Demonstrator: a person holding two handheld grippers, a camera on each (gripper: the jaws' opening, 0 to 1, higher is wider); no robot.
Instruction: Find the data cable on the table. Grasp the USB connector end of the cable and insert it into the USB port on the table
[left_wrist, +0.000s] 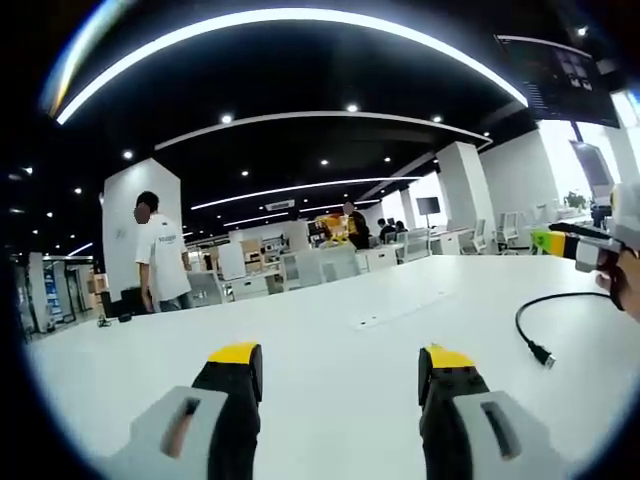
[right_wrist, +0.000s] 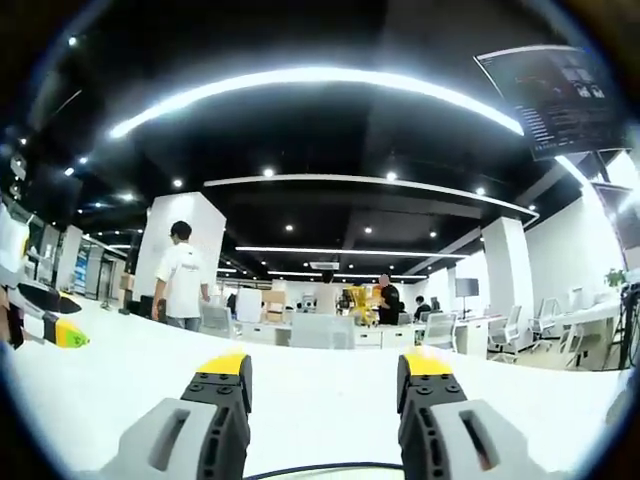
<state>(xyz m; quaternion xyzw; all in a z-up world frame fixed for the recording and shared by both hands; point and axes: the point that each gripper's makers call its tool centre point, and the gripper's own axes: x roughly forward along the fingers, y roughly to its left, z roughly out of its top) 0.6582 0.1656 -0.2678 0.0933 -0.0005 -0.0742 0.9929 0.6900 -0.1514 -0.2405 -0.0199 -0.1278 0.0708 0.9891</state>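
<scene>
Tongs of the left gripper (left_wrist: 340, 360) rise from the bottom of the left gripper view, spread wide with nothing between them, held level over the white table (left_wrist: 300, 400). At right centre lies the black data cable (left_wrist: 522, 318), its USB connector (left_wrist: 541, 353) loose on the tabletop. A small slot at frame centre may be the USB port (left_wrist: 375, 322). The right gripper (left_wrist: 552, 241) enters at the right edge, probably lining up for the pick. In the right gripper view its jaws stand apart and empty, and a strand of the data cable (right_wrist: 330, 466) crosses the bottom centre.
</scene>
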